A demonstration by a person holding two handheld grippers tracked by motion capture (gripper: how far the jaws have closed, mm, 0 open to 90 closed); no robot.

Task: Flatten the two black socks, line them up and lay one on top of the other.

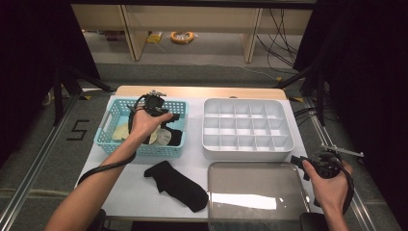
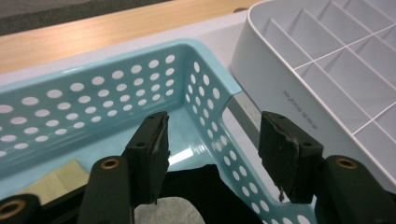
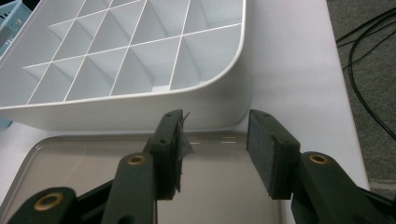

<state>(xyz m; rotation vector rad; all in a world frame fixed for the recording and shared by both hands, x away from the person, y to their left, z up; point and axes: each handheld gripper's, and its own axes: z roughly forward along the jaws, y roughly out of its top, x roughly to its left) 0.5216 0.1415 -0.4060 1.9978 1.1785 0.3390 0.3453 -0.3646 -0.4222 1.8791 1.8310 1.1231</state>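
Socks lie in the basket (image 1: 107,126): a black one (image 2: 205,189) against its right wall, a grey patch (image 2: 168,211) and a pale yellow piece (image 2: 58,179) beside it. A further black sock (image 1: 176,185) lies flat on the table, in front of the basket and left of the lid (image 1: 255,192).

Left gripper (image 2: 212,147) hangs over the basket's right end, jaws well apart and holding nothing; the right-hand jaw stands over the basket wall, outside it as far as the left gripper view shows. Right gripper (image 3: 212,154) waits over the lid's far edge, near the organizer (image 3: 140,60), jaws likewise apart and empty.

Step in hand, as judged: picking a sock from the basket for one of the organizer's cells. Recommendations: shift the left gripper inward so both jaws clear the wall before descending; come down on the black sock in the basket where it bunches, not where it lies thin; close on one sock alone, since the grey patch touches it; lift straight up past the rim. The right gripper should keep off the organizer.
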